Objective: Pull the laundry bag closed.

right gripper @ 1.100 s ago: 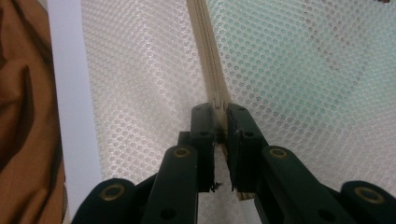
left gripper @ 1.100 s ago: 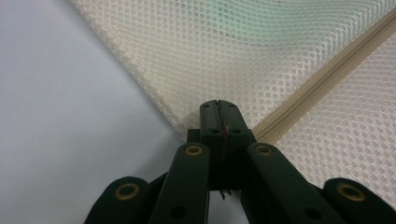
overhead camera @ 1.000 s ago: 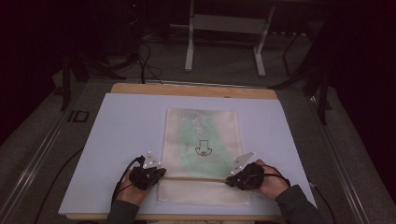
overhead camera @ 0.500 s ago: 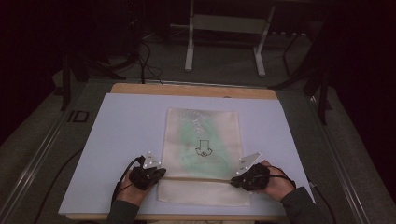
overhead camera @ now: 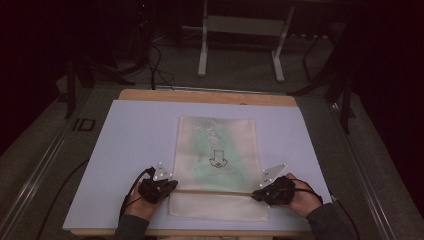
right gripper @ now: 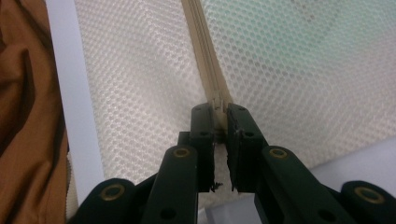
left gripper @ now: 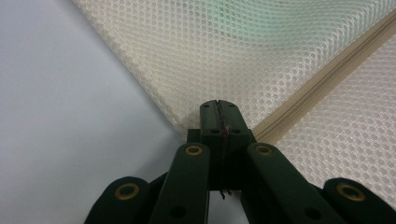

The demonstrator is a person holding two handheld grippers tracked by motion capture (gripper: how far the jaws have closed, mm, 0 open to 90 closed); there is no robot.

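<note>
1. A cream mesh bag [overhead camera: 216, 165] is laid flat on a white board [overhead camera: 130, 140], near the middle and toward the near edge.
2. Something green is seen through the mesh, and a small black drawing [overhead camera: 216, 161] is seen on it.
3. A zip [overhead camera: 215, 191] is run across the bag from side to side, close to the near end.
4. The left gripper [overhead camera: 172, 184] is held at the bag's left edge, right at the end of the zip.
5. In the left gripper view, the left gripper [left gripper: 218, 105] is seen with its jaws pressed together, and the bag's edge [left gripper: 187, 123] is pinched between them.
6. The zip [left gripper: 327, 77] is seen running away from the jaws, up and to the right.
7. The right gripper [overhead camera: 256, 194] is held at the bag's right edge, at the other end of the zip.
8. In the right gripper view, the right gripper [right gripper: 220, 112] is seen closed on the small zip pull [right gripper: 217, 100], with a thin gap left between the jaws lower down.
9. The zip [right gripper: 201, 42] is seen going straight up from the jaws.
10. A brown sleeve [right gripper: 28, 116] is seen at the left of that view, beside the board's edge [right gripper: 77, 116].
11. Both hands [overhead camera: 142, 207] are rested on the board near its front edge, well apart, with the bag between them.
</note>
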